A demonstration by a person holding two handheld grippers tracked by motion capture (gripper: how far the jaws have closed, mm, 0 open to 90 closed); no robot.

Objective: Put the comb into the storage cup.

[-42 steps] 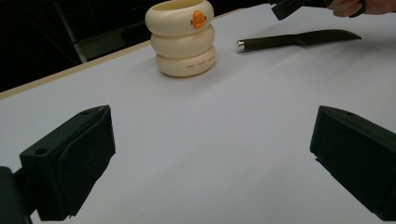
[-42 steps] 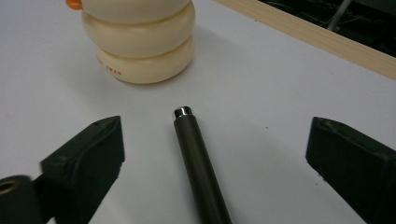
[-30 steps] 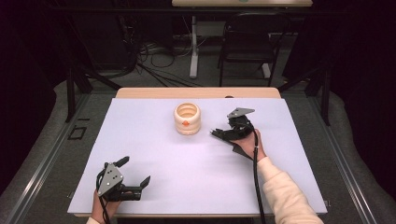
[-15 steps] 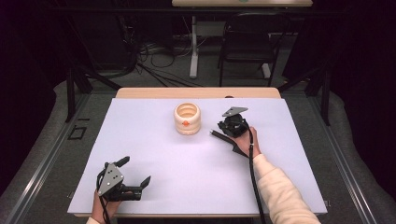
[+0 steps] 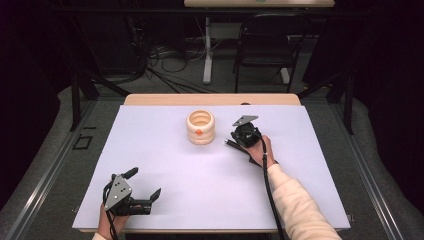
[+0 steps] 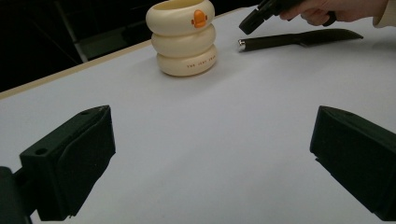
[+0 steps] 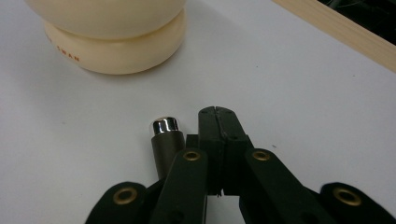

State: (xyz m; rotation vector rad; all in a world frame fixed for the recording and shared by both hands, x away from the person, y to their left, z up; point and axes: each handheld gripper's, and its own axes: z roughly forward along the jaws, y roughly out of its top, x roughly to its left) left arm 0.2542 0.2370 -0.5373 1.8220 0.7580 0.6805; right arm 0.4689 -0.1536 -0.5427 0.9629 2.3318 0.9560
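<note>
Two claws work the bench point(image 5: 165, 150): right claw point(image 7: 218, 116), jaws just pressed together on nothing, sits beside the knife point(image 6: 299, 39) right of the cream ringed cup point(image 5: 200, 127); left claw point(image 5: 146, 187) gapes wide, well apart.

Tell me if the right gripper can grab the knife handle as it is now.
Probably not yet: the right gripper has shut empty, with the knife handle lying beside its jaws on the table. It must reopen and shift over.

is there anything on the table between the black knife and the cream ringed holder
Nothing visible. The knife lies flat beside the shut right gripper, its metal-capped handle end pointing toward the cream holder, with only bare white table between them.
</note>
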